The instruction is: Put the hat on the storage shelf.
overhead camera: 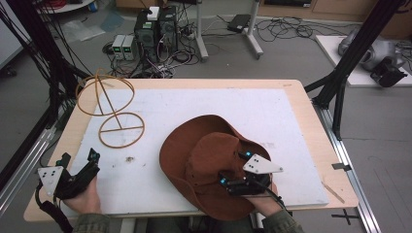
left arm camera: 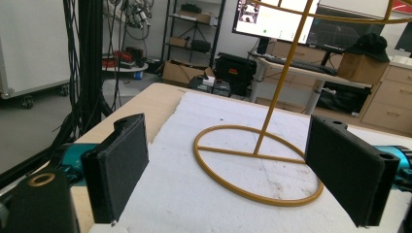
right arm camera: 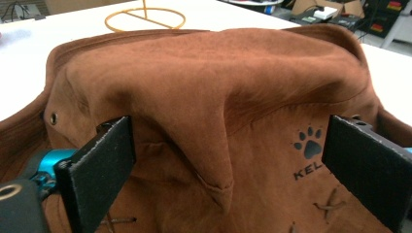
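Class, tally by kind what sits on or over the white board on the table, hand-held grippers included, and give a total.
Brown hat: 1
Yellow wire stand: 1
Grippers: 2, left gripper open, right gripper open at the hat
Total: 4

Open white surface (overhead camera: 204, 104) lies between the wire stand (overhead camera: 109, 109) at far left and the brown hat (overhead camera: 209, 162) at near right; the hat's crown blocks the right hand-held gripper (overhead camera: 233, 177).
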Demonstrator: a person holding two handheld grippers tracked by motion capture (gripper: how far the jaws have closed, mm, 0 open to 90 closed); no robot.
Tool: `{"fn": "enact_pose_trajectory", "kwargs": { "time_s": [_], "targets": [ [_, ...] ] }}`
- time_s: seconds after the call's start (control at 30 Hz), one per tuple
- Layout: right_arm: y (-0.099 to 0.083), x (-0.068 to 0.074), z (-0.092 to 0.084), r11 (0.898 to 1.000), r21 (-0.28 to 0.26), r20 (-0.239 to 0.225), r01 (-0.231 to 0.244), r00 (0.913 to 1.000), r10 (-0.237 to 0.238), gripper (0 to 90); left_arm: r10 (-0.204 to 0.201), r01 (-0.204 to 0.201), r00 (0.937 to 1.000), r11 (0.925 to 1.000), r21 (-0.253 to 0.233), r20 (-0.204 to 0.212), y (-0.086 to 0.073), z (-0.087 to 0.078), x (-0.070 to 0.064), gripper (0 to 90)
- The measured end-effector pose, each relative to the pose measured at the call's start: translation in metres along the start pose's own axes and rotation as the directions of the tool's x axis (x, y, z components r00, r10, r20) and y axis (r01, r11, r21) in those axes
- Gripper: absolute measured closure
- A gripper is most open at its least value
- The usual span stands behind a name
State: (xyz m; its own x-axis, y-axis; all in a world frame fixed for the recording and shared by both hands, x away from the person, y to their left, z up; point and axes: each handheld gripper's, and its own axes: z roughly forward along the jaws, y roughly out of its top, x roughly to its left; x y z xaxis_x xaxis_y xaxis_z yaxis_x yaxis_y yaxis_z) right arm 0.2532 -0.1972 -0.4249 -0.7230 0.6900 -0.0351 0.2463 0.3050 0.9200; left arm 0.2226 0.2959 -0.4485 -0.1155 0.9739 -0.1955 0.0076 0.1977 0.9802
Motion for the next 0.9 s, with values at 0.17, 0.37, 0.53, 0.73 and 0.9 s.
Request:
{"fn": "enact_pose_trajectory", "kwargs": {
  "time_s": [0.17,0.37,0.53,0.73,0.9],
  "targets": [
    [0.001,0.0,0.007,1.0,-0.005,0.01,-0.011,0.9999,0.011,4.8,-0.005,0.005,1.0,1.0,-0.001,-0.002,0.0,0.001,0.001,16.2],
    [-0.003,0.002,0.013,0.999,-0.041,0.021,-0.019,0.9996,0.02,17.7,-0.011,0.011,0.9999,0.9999,-0.003,-0.004,0.0,0.0,0.003,16.3],
    [-0.003,0.01,0.015,0.999,-0.028,0.008,0.033,0.9994,-0.033,54.4,-0.012,0.012,0.9999,0.9999,-0.001,-0.005,0.0,0.0,0.004,16.3],
    [-0.001,0.011,0.015,1.0,-0.004,0.009,-0.012,0.9999,0.012,87.2,-0.016,0.016,0.9999,0.9999,-0.004,-0.001,0.0,-0.001,0.004,16.3],
    [0.0,0.009,0.01,0.998,-0.052,0.027,-0.039,0.9988,0.041,87.9,-0.021,0.021,0.9998,0.9997,-0.009,0.0,0.0,-0.001,0.004,16.3]
  ]
}}
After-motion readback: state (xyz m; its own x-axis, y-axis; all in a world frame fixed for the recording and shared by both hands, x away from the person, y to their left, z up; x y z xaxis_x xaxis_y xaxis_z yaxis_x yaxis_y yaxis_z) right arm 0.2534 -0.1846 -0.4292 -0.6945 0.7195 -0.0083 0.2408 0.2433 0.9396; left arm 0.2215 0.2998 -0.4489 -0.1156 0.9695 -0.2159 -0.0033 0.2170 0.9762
